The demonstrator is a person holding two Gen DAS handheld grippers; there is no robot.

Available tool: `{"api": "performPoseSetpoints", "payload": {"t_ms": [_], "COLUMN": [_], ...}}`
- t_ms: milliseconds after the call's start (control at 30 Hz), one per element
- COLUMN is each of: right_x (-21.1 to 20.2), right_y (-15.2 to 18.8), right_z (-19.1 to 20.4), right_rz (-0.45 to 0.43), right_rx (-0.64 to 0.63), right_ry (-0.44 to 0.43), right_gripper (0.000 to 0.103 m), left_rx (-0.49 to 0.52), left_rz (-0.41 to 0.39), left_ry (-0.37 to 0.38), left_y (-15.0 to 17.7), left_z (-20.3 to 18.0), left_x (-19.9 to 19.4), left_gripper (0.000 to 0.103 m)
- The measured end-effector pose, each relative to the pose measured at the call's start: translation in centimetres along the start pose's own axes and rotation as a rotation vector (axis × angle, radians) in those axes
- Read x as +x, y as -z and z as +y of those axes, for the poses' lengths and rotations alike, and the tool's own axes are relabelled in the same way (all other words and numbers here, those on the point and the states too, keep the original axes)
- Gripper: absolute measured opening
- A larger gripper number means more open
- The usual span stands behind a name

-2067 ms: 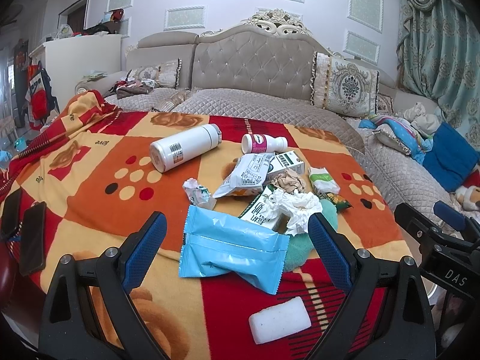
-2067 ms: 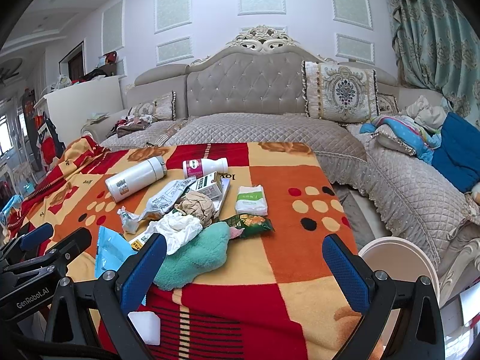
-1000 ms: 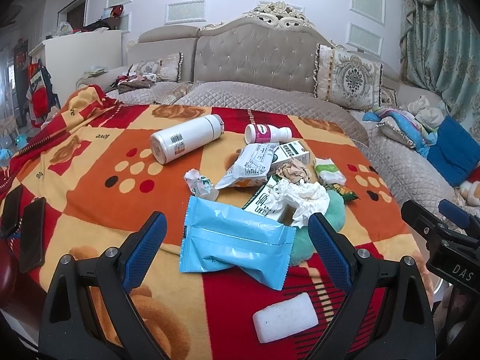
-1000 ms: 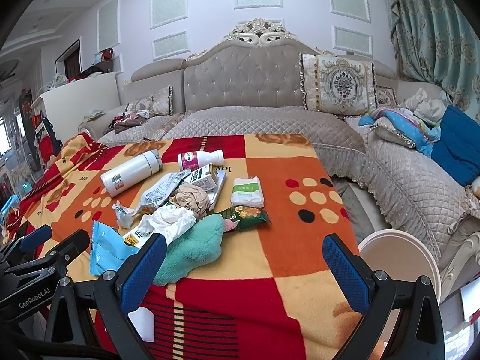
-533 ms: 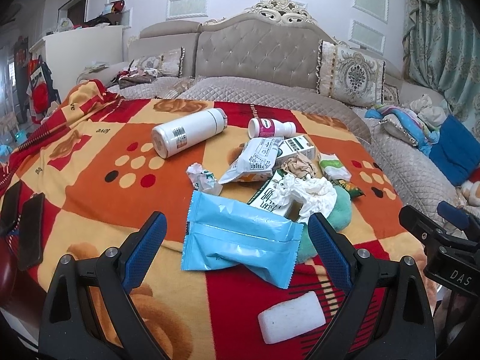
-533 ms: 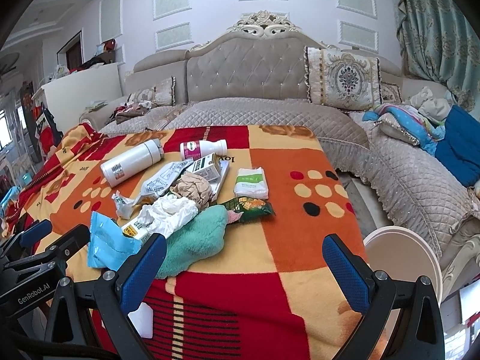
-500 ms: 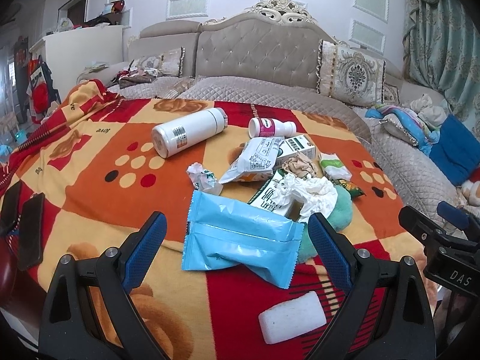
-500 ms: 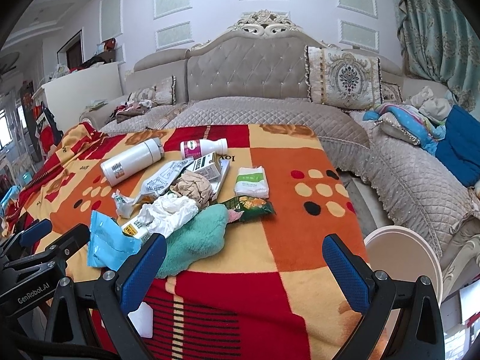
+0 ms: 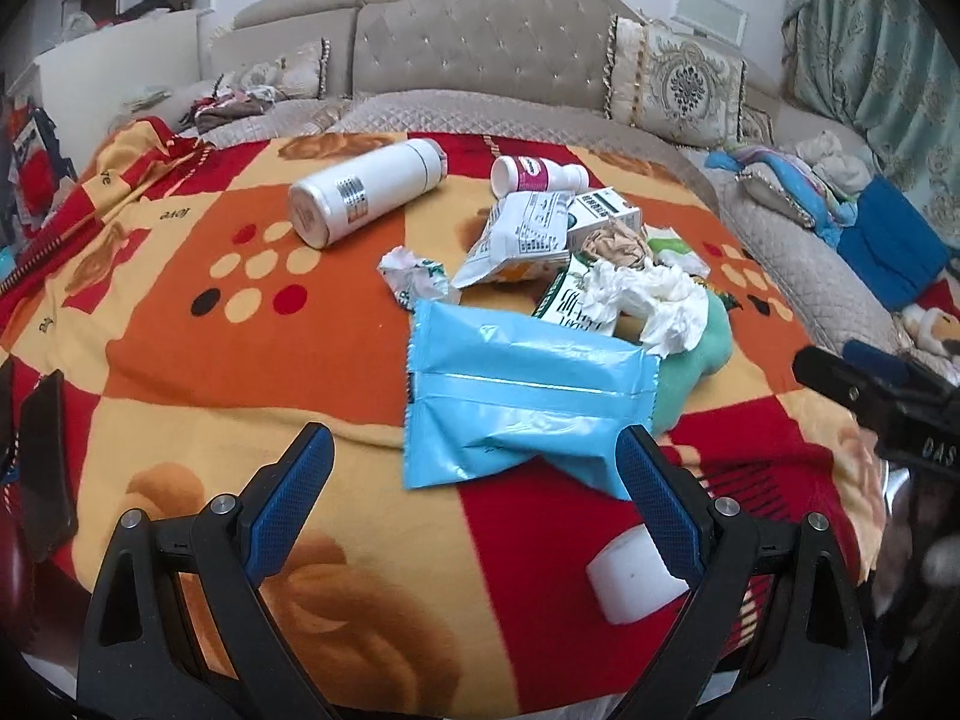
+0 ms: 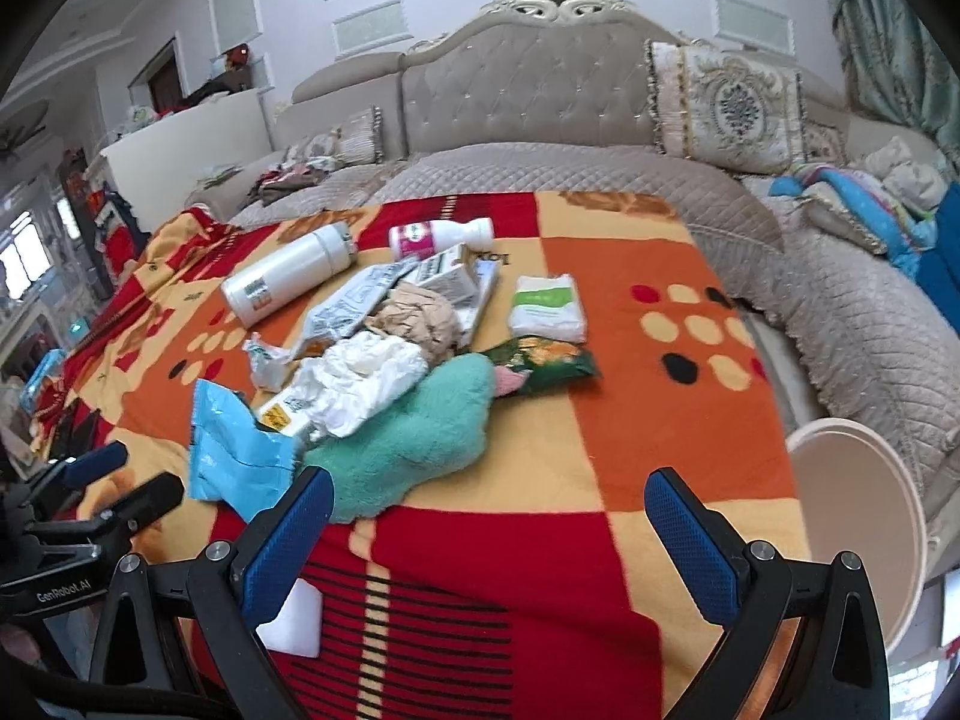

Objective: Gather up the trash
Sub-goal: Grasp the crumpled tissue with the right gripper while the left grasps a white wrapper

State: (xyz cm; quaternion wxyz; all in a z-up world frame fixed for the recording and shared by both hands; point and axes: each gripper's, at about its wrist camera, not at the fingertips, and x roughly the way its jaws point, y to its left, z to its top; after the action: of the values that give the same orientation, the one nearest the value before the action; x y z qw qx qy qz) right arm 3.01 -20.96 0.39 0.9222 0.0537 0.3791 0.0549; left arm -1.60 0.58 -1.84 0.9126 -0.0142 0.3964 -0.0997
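Left wrist view: I hold my left tool (image 9: 474,489) spread wide and empty, lined up on the blue wrapper (image 9: 516,396), the nearest trash, lying flat on the blanket (image 9: 180,360). My right tool (image 10: 489,531) also hangs wide apart, empty, near the white bin (image 10: 864,516), probably waiting there to receive what I gather.

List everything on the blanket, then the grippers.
Blanket: one, red, orange and yellow, under everything.
Steel flask: one, white, lying far left.
Plastic bottle: one, white with pink label, lying beyond the pile.
Foil wrapper: one, light blue, nearest the left gripper.
Fluffy cloth: one, mint green, under crumpled white tissue.
Tissue pack: one, white and green, right of pile.
Snack bag: one, dark green, beside cloth.
Foam block: one, white, near edge.
Left gripper: open.
Right gripper: open.
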Motion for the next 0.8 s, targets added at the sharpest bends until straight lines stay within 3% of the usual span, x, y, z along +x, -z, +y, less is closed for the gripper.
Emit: {"api": "performPoseSetpoints", "payload": {"t_ms": [267,600,800], "right_x": [2.6,6.4,8.3], "right_y": [-2.6,-4.7,-5.1], "right_z": [0.8,3.2,4.0], "right_rz": [0.044,0.107,0.141], "right_rx": [-0.005,-0.095,-0.139], "right_ry": [-0.139,-0.147,-0.153], "right_gripper": [0.1,0.092,0.086], "left_rx": [-0.033,-0.133,-0.109], "left_rz": [0.017,0.033,0.09], "left_ry": [0.018,-0.009,-0.015], "left_y": [-0.8,-5.4,-8.2], "left_z": [1.3,5.7,6.1], "left_x": [0.5,2.9,6.9], "left_gripper": [0.095,0.095,0.095]}}
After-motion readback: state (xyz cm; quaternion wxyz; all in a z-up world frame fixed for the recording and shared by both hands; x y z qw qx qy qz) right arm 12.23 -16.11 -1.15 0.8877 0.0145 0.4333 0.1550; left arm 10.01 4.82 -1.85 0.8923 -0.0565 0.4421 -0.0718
